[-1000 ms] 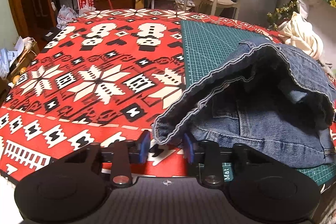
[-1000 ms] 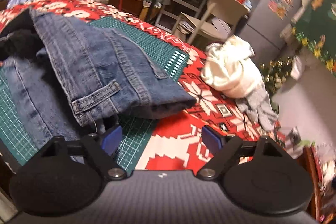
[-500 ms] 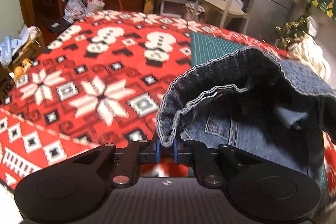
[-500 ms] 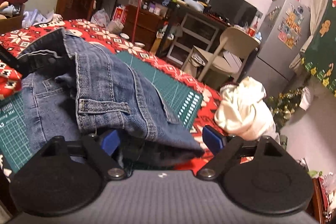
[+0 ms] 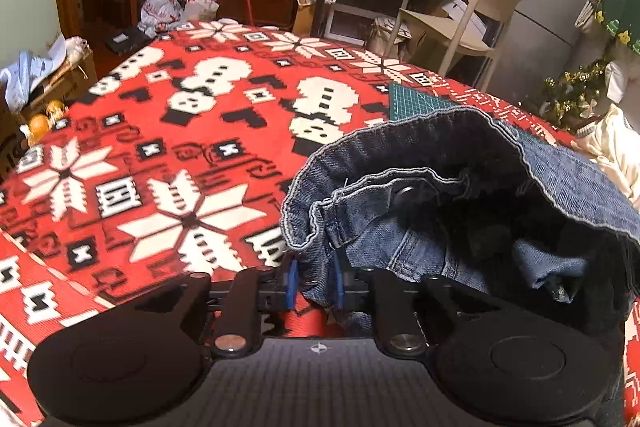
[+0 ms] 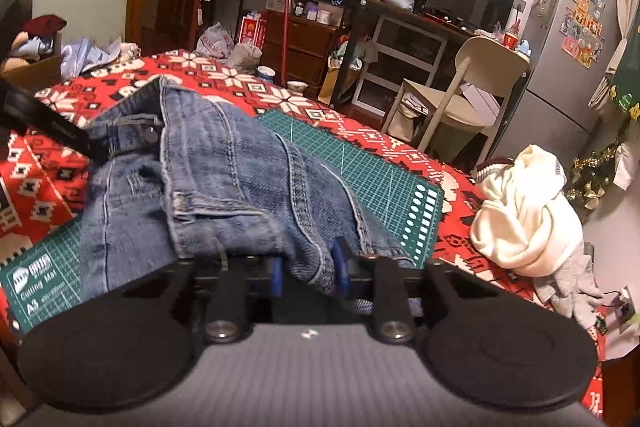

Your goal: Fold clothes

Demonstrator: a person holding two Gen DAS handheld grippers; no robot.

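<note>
Blue denim jeans (image 5: 460, 211) lie bunched on the green cutting mat (image 6: 380, 179), their waistband edge raised off the table. My left gripper (image 5: 315, 285) has that waistband hem between its blue pads, which press on it while the jaws are opening slightly. My right gripper (image 6: 309, 273) is closing its jaws on a fold of the jeans (image 6: 240, 179), and the denim is pinched between the pads. In the right wrist view, a black finger (image 6: 52, 129) of the left gripper reaches the waistband from the left.
A red patterned tablecloth (image 5: 160, 147) covers the table. A white garment (image 6: 524, 211) is heaped at the right, with grey cloth beside it. Beyond the far edge stand a beige chair (image 6: 460, 95), cluttered shelves and a fridge.
The left pads closed on the waistband hem and lifted it. The right jaws, wide apart before, have closed on a denim fold. Both grippers moved along the table with the jeans.
</note>
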